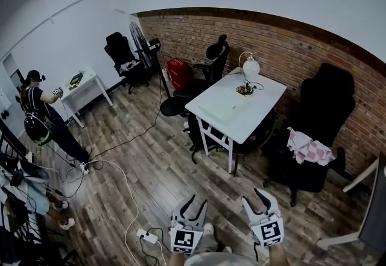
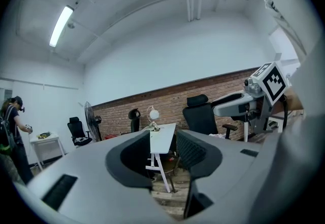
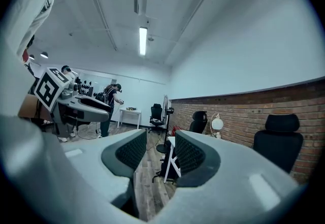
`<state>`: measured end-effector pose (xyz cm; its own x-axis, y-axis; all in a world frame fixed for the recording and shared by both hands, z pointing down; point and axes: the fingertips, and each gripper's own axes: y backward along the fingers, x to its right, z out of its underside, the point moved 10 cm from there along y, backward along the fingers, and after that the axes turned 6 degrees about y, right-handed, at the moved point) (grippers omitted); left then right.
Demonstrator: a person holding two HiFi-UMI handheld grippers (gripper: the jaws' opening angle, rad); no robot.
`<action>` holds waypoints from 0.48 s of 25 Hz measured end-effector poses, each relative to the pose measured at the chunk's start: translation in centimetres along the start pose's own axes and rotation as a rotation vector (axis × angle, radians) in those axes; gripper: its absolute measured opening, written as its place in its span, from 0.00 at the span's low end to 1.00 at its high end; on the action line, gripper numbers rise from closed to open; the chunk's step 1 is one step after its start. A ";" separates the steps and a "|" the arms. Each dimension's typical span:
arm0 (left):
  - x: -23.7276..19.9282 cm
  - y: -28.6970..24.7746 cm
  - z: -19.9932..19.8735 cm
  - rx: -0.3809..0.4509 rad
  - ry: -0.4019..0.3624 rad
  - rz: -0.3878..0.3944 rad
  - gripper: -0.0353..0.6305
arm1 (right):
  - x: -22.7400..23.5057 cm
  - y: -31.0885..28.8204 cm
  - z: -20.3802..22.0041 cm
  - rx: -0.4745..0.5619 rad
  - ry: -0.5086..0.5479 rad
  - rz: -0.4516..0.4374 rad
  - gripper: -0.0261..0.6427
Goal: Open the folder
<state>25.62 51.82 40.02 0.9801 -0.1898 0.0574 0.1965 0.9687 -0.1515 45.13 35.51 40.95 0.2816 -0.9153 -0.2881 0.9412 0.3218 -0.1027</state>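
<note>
Two claws are held low at the near edge of the head view, well short of the long white rectangular desk (image 1: pixel 256 101) and pointing roughly level toward it.

- The left claw (image 1: pixel 195 203) has its jaws parted to a moderate gap with nothing between them. In its own view, one end of the desk shows through the gap.
- The right claw (image 1: pixel 256 198) also has its jaws parted and grips nothing. Only the desk's legs and the floor show in the gap.
- A pale flat rectangular folder (image 1: pixel 221 108) lies on the near half of the desk, well apart from both claws. It is too small to tell whether its cover is raised.
- A white globe lamp (image 1: pixel 250 67) stands at the desk's far end, by the red brick wall (image 1: pixel 289 47).
- A small dark item with a trailing cable (image 1: pixel 245 90) sits on the desk just beside the lamp.
- A black high-backed office chair (image 1: pixel 325 108) stands right of the desk, with a pink-and-white checked cloth (image 1: pixel 309 149) draped on its seat.
- A second black office chair (image 1: pixel 214 57) stands at the desk's far left corner.
- A red box (image 1: pixel 179 73) is left of the desk, against the wall.
- A black pedestal fan (image 1: pixel 145 47) stands further left of the desk.
- A small white side desk (image 1: pixel 84 87) is well to the left of the desk, with a person in dark clothes (image 1: pixel 39 111) standing at it.
- A white power strip (image 1: pixel 148 236) lies on the wood-plank floor (image 1: pixel 157 168), well in front of the desk.
</note>
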 end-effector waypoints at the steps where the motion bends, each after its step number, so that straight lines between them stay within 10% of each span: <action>1: -0.4 -0.4 0.1 -0.002 0.001 0.000 0.29 | 0.2 -0.5 0.1 -0.005 -0.001 0.001 0.30; 12: -5.1 -5.7 0.5 -0.022 0.007 0.018 0.29 | 2.1 -7.1 0.6 -0.035 0.005 0.009 0.29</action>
<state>19.49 47.35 41.09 0.9837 -0.1736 0.0476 0.1793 0.9683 -0.1738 39.17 31.15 41.67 0.2892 -0.9110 -0.2941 0.9315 0.3387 -0.1330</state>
